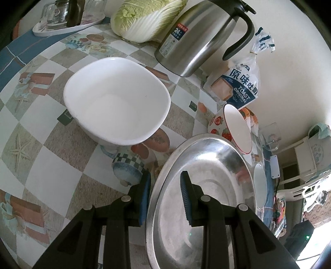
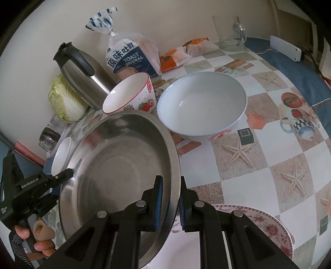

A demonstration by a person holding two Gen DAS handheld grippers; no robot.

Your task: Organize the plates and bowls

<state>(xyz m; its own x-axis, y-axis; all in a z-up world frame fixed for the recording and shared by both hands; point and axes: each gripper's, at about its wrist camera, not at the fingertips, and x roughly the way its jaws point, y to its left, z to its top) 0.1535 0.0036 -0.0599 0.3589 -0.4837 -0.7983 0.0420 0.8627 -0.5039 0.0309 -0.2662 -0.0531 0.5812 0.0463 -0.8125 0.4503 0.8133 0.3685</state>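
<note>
A wide steel basin (image 1: pixel 206 165) is held between both grippers, tilted above the checked tablecloth. My left gripper (image 1: pixel 165 175) is shut on its near rim, one blue pad outside and one inside. My right gripper (image 2: pixel 170 180) is shut on the opposite rim of the basin (image 2: pixel 124 165). In the right wrist view a hand holds the left gripper, and one of its fingers (image 2: pixel 64 174) reaches the basin's far edge. A white squarish bowl (image 1: pixel 115 99) stands to the left. Behind the basin stand a strawberry bowl (image 2: pixel 132 95) and a large white bowl (image 2: pixel 202 107).
A small white bowl (image 2: pixel 62 157) sits beyond the basin. A floral plate (image 2: pixel 269 225) lies under my right gripper. Along the wall are a steel thermos jug (image 1: pixel 202 37), a cabbage (image 1: pixel 144 18), a toast bag (image 2: pixel 132 58) and a glass mug (image 2: pixel 229 33). A tray of glasses (image 1: pixel 62 22) stands far left.
</note>
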